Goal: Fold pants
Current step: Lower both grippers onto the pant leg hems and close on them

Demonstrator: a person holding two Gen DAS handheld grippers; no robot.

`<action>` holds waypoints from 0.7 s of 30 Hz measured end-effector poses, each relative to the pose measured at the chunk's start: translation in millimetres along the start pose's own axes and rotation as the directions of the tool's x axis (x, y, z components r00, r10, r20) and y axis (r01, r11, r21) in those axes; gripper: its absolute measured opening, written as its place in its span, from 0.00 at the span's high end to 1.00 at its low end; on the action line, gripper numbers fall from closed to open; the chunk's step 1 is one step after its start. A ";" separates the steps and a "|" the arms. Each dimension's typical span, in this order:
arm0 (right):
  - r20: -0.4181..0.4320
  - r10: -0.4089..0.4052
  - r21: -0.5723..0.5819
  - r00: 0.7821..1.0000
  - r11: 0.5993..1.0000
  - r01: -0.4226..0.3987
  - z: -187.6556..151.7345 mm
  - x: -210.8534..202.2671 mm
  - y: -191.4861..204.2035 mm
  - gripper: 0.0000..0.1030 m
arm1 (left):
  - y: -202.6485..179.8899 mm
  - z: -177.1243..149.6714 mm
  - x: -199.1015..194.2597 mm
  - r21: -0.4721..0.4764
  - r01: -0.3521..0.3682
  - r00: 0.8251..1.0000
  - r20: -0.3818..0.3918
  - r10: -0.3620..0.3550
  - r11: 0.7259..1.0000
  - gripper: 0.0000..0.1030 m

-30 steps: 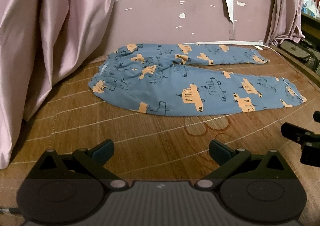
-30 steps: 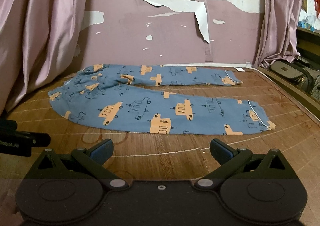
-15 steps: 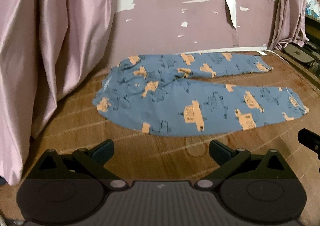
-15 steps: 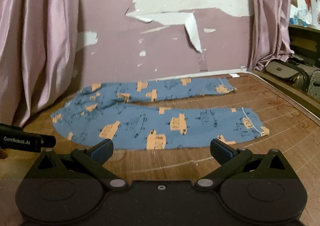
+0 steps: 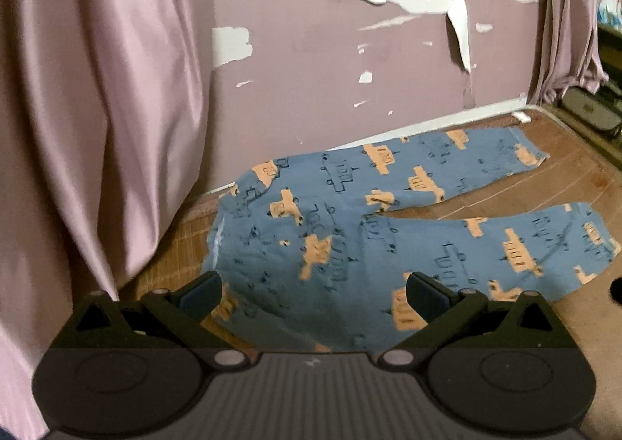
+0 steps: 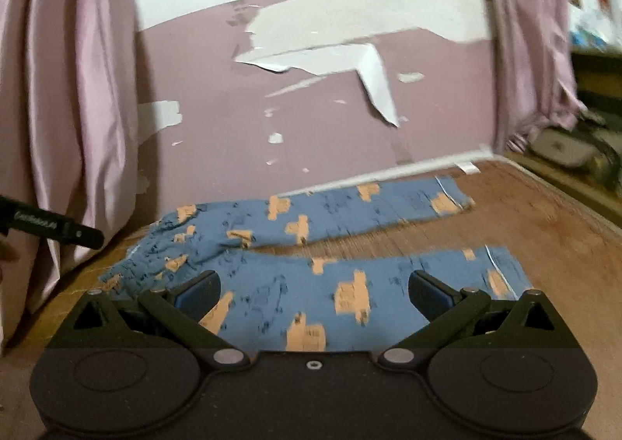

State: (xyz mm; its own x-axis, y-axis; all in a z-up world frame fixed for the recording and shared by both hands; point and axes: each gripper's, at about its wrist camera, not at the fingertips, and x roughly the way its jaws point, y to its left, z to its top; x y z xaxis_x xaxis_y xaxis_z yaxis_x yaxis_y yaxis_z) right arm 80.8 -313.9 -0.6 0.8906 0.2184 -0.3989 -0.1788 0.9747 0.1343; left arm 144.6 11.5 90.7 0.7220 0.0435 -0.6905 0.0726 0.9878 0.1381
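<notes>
Pants [image 5: 350, 245] lie flat on the mat [image 6: 563, 245], legs apart, no fold made yet. Left gripper [image 5: 313, 294] and right gripper [image 6: 313, 290] jaws spread wide, holding nothing.

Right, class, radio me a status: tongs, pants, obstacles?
Left tongs open, right tongs open, both empty. Pants flat, unfolded, legs apart. Curtain hangs beside waistband.
</notes>
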 end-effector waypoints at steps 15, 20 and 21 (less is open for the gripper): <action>-0.209 0.251 -0.265 0.945 0.916 -0.302 66.8 201.0 -39.5 0.00 | 81.6 90.6 126.4 0.116 -0.083 0.996 -0.026 0.086 0.990 0.00; -0.240 0.211 -0.140 0.947 0.958 -0.249 62.2 235.7 -61.0 0.00 | 78.0 84.4 195.1 0.122 -0.019 0.989 -0.141 0.036 0.992 0.00; -0.255 0.210 -0.115 0.944 0.962 -0.246 58.3 239.7 -65.7 0.00 | 74.9 82.7 206.2 0.123 -0.011 0.989 -0.142 0.029 0.992 0.00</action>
State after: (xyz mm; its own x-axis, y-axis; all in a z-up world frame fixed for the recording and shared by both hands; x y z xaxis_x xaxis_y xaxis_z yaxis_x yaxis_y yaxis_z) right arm 330.5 -328.4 -52.1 0.6962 0.4233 -0.5798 -0.4391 0.8900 0.1225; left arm 355.8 82.1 17.3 0.6189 0.0928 -0.7799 0.1486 0.9612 0.2323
